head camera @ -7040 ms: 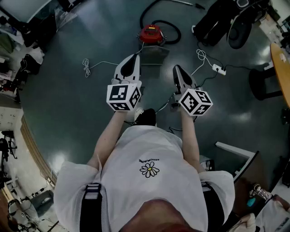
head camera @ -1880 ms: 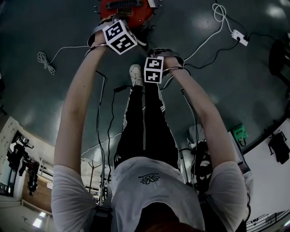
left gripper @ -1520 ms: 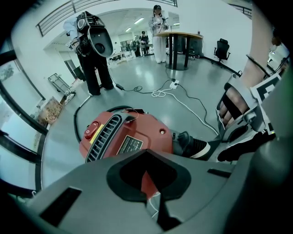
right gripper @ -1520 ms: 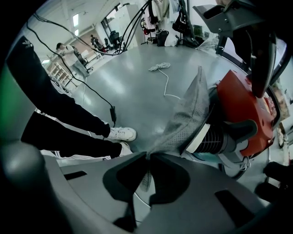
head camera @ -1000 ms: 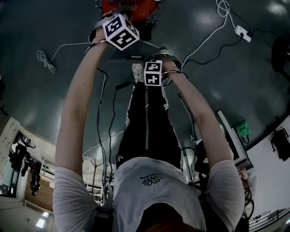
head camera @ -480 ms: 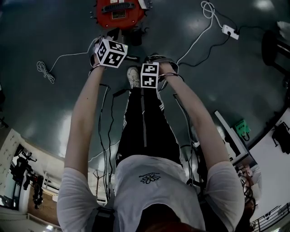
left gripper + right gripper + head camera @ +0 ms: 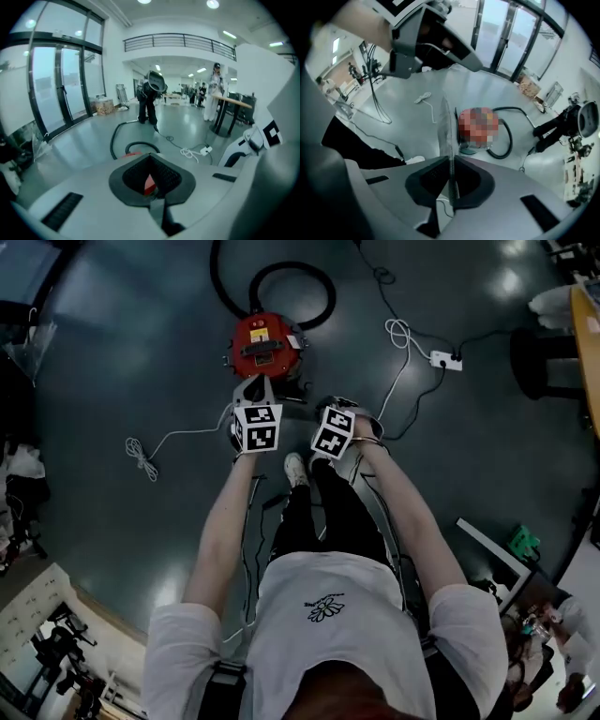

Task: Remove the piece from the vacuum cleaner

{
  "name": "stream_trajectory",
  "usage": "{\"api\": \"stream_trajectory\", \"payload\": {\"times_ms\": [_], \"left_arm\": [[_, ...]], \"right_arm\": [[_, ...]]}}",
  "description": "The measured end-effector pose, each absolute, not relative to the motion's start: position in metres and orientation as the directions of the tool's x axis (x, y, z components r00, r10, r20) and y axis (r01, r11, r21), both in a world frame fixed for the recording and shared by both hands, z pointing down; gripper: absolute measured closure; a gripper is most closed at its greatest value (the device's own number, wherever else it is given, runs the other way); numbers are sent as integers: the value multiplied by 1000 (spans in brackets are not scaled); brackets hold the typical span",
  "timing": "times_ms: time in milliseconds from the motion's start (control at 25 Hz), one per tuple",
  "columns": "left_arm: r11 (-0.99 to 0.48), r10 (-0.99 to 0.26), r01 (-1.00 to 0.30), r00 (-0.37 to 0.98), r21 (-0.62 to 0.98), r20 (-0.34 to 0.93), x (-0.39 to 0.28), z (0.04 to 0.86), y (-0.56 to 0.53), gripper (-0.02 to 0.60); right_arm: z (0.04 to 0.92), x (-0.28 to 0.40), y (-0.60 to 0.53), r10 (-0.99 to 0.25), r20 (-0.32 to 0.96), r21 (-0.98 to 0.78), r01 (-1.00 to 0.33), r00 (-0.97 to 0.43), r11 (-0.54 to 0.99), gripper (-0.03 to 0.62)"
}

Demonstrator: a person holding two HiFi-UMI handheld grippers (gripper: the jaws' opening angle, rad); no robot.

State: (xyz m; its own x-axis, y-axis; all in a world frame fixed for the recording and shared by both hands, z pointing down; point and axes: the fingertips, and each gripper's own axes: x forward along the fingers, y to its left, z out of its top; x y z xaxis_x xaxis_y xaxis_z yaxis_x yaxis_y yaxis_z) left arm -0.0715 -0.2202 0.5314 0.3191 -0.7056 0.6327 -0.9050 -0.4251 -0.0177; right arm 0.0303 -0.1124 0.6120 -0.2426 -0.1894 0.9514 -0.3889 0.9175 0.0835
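Thin grey piece point(image 7: 445, 126) pinched edge-on in right tongs point(image 7: 451, 180); red vacuum cleaner point(image 7: 477, 129) on floor point(image 7: 405, 126) beyond.

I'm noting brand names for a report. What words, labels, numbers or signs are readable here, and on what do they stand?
No text here is legible.
White T-shirt: a short line of print above a flower logo, too small to read.
Red vacuum cleaner: a pale label on its top, too blurred to read.
Marker cubes: black and white square patterns only, no words.
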Motion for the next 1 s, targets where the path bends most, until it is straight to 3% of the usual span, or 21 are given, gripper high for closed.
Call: {"api": "stream_trajectory", "payload": {"times_ms": [200,360,480,720,840,1000], "left_arm": [[-323,-855,-945,316,56,412,-68,404,-237,577],[-300,-922,-947,319,114,219,-80,294,-228,577],[-297,-950,-948,305,113,66,-103,225,-218,578],[-339,-926,-934,311,111,-212,-97,114,-198,577],[-357,-904,-930,320,88,-284,-97,78,-196,578],[-359,-873,-933,327,23,-361,-97,51,-187,578]], "right_arm": [[495,44,-172,-504,811,250,-605,-295,756,559],[366,54,-197,-773,567,321,-788,-284,525,559],[277,44,-202,-896,346,300,-872,-278,387,559],[148,66,-195,-966,-20,134,-958,-258,253,559],[109,78,-195,-967,-117,41,-974,-227,224,559],[83,79,-193,-960,-178,41,-976,-218,214,559]]}}
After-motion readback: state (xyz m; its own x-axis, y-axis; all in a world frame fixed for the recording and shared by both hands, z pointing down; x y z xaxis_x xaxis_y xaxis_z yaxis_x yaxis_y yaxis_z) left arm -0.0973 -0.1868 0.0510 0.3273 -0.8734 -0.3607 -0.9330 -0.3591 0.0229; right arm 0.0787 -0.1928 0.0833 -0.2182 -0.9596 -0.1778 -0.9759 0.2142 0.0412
